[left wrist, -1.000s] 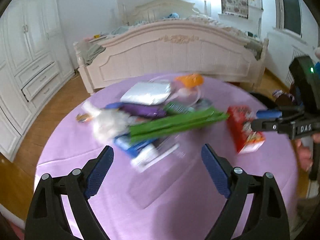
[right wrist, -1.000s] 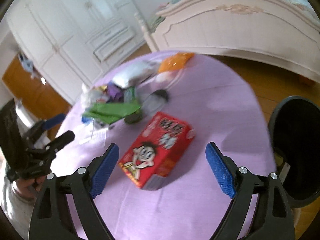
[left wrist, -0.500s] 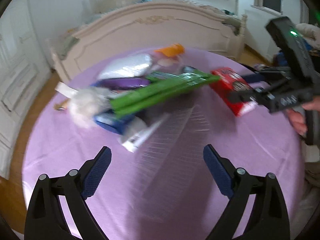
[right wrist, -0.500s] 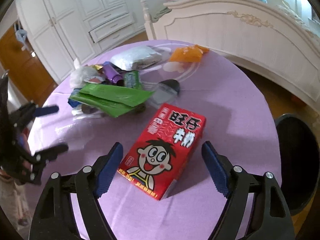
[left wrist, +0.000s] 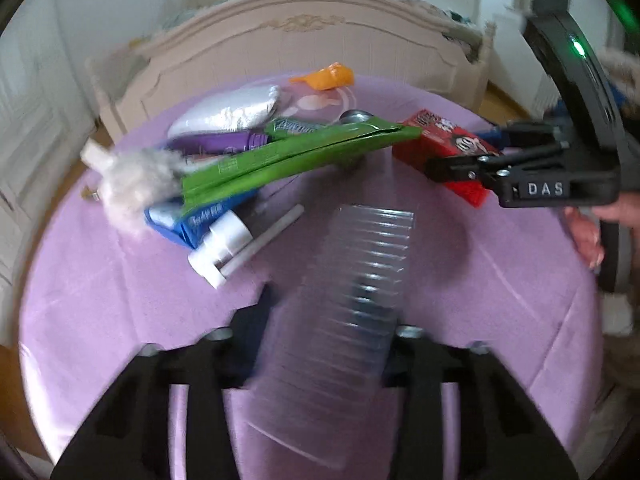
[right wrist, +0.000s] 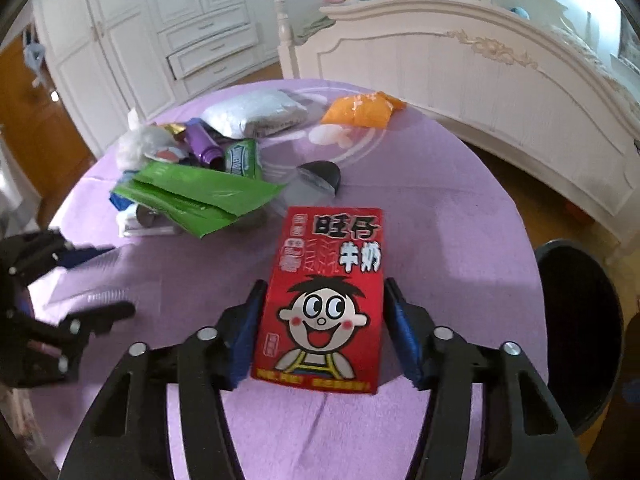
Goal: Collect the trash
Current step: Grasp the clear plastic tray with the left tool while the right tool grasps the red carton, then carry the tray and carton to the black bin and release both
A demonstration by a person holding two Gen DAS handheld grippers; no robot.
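Note:
A clear ribbed plastic cup (left wrist: 352, 300) lies on the purple tablecloth (left wrist: 500, 300), and my left gripper (left wrist: 332, 320) is shut on its sides. A red milk carton with a cartoon face (right wrist: 324, 300) lies flat, also seen in the left wrist view (left wrist: 444, 148). My right gripper (right wrist: 324, 320) has its blue pads against the carton's two long sides. Behind lies a trash pile: a green wrapper (left wrist: 288, 156), a white pump bottle (left wrist: 220, 244), a silver pouch (right wrist: 256, 114), an orange bag (right wrist: 362, 108).
A black trash bin (right wrist: 580, 320) stands on the floor right of the round table. A white bed footboard (right wrist: 460, 56) stands behind the table, and white wardrobes (right wrist: 160, 32) at the back left. A dark lid (right wrist: 318, 176) lies mid-table.
Both grippers moved forward and closed: the left onto the clear cup, the right onto the red carton.

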